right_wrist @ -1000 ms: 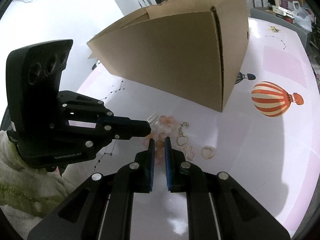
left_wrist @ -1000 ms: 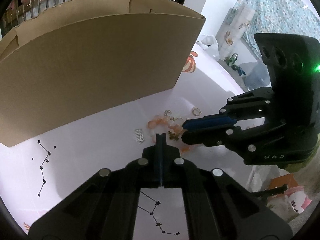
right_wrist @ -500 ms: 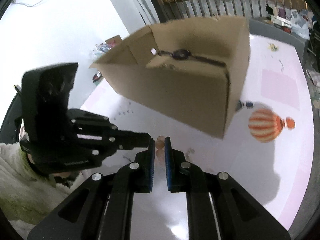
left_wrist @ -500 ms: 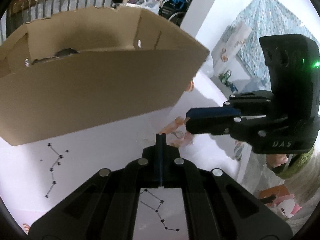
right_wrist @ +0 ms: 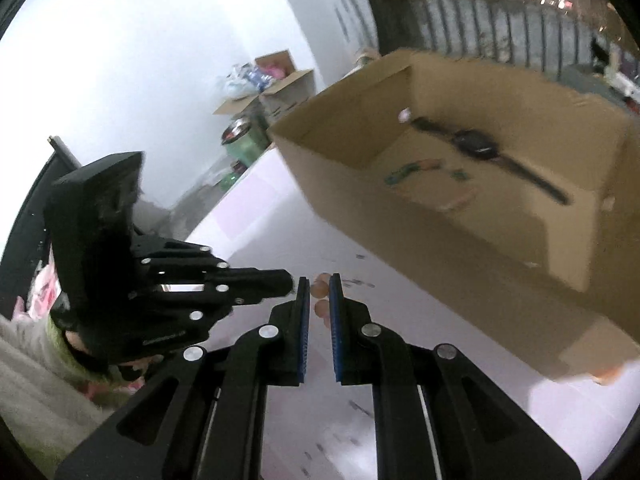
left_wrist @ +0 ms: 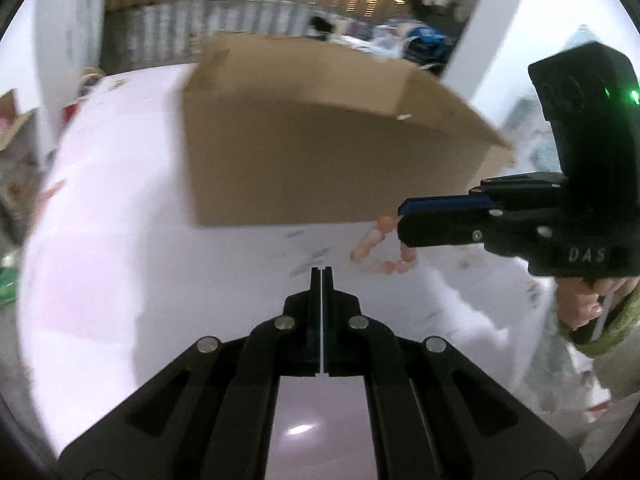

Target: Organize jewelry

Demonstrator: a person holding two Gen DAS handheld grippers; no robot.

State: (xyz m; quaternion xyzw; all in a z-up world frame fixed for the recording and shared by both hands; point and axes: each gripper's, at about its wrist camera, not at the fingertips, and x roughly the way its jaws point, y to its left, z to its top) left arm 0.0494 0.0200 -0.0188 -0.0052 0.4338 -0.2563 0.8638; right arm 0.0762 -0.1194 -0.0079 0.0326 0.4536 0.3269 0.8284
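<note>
Left wrist view. The left gripper (left_wrist: 321, 270) had its jaws fully together, with nothing between them, and pointed down at the white tabletop (left_wrist: 120, 260). The right gripper (left_wrist: 402, 220) entered from the right edge, carried by a hand (left_wrist: 580, 304), and gripped a pink bead bracelet (left_wrist: 384, 246); the loop of beads hung below and to the left of its tips, clear of the tabletop as far as the blur allowed a judgement. The cardboard box (left_wrist: 320, 160) stood just beyond the bracelet, its near wall facing the camera and its interior hidden. Of the two grippers, the right was plainly the nearer to the box.

Right wrist view. The right gripper (right_wrist: 319, 286) was closed to a narrow gap on the pink bead bracelet (right_wrist: 320, 292), whose beads showed between the blue pads (right_wrist: 304, 320). The left gripper (right_wrist: 286, 282) lay just beside it on the left, its fingers closed and empty. The cardboard box (right_wrist: 460, 240) lay ahead and to the right of the fingers, open at the top, its long axis running from upper left to lower right. Inside lay a black wristwatch (right_wrist: 476, 148) along the far wall, together with small items too blurred to name. The coming move was judged to be a carry forward and rightward over the near wall, the release to be made above the box floor.
</note>
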